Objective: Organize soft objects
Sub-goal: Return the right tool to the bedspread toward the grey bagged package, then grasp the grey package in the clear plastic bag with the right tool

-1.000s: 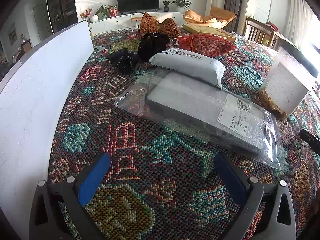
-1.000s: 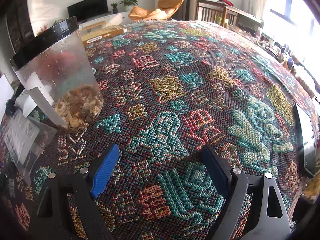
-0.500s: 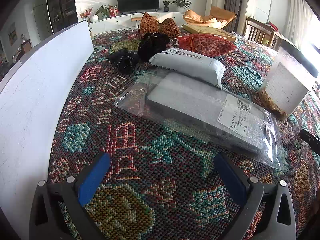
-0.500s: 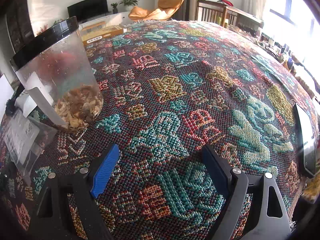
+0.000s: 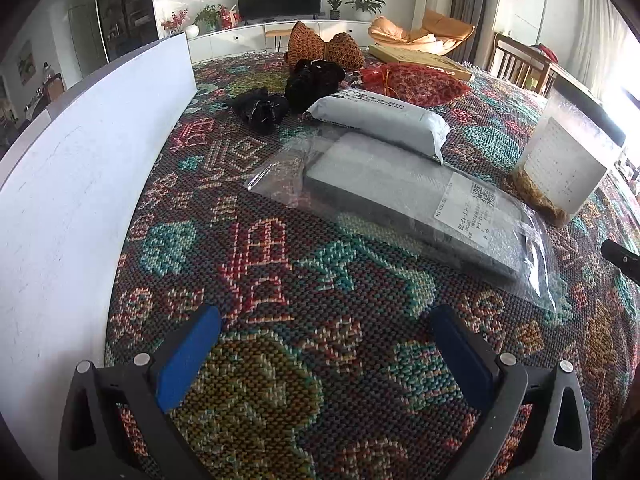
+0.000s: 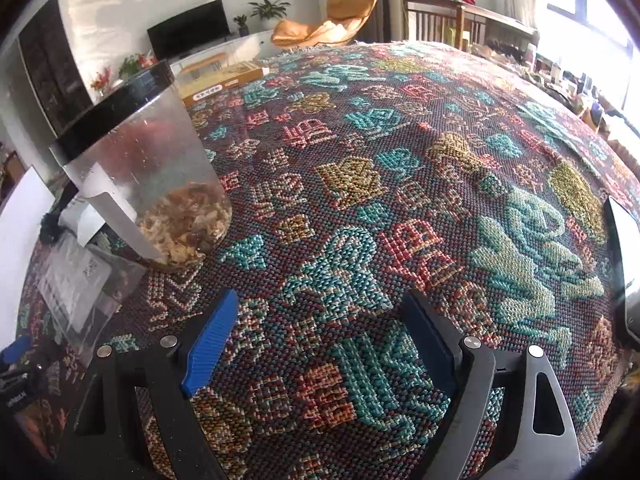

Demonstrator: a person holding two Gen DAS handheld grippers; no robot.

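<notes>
A clear plastic bag (image 5: 404, 208) holding a dark flat item lies on the woven patterned cloth (image 5: 280, 264), just ahead of my left gripper (image 5: 324, 340), which is open and empty. Behind it rests a grey padded parcel (image 5: 380, 120). Farther back sit two black soft bundles (image 5: 260, 106) (image 5: 312, 82), a red patterned pouch (image 5: 416, 84) and brown woven cushions (image 5: 324, 46). My right gripper (image 6: 320, 320) is open over bare cloth (image 6: 400, 184), with nothing between its fingers. The bag's edge (image 6: 76, 280) shows at its left.
A white board (image 5: 80, 168) stands upright along the left side. A clear jar with a black lid (image 6: 148, 176), also seen as jar (image 5: 568, 168), holds dried bits. A flat cardboard box (image 5: 420, 60) lies at the back. A tablet (image 6: 624, 264) lies at the right edge.
</notes>
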